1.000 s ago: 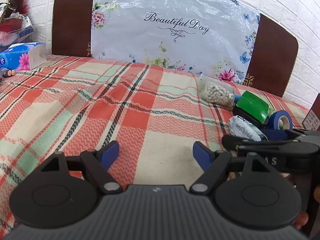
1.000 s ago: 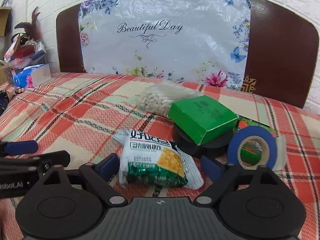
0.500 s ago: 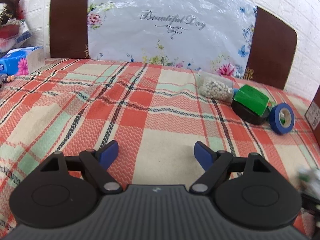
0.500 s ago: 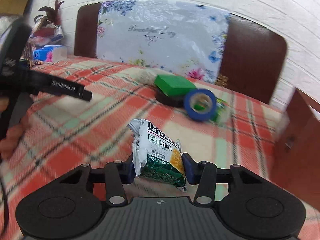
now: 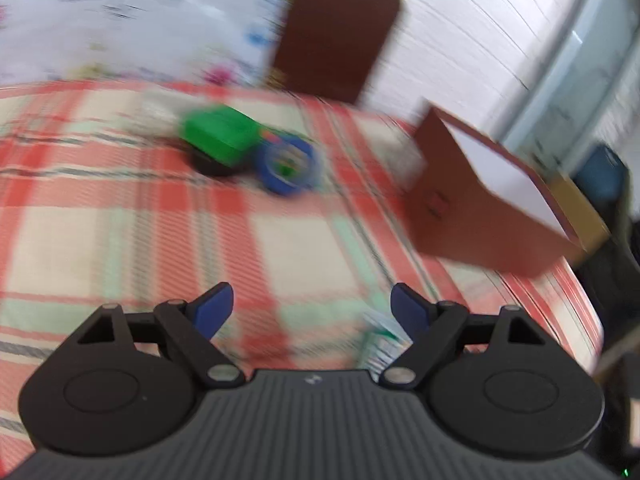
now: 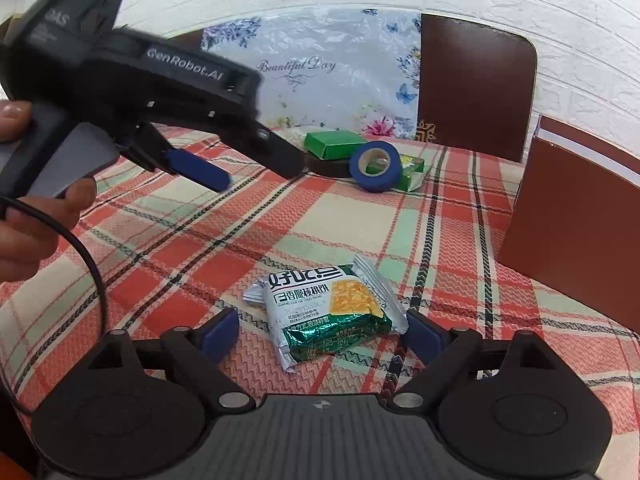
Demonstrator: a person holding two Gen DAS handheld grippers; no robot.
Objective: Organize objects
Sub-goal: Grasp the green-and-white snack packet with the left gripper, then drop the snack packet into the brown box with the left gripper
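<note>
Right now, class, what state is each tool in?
Left tool: open, holding nothing.
Right tool: open, holding nothing; snack packet lies on the cloth between its fingers.

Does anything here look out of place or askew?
The snack packet lies alone and askew on the cloth, between the open right gripper, apart from the green box and tape roll.

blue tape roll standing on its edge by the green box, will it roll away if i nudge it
Probably: the blue tape roll stands on its round edge on the plaid cloth. The green packet right behind may stop it. It looks stiff, so pinching should hold.
</note>
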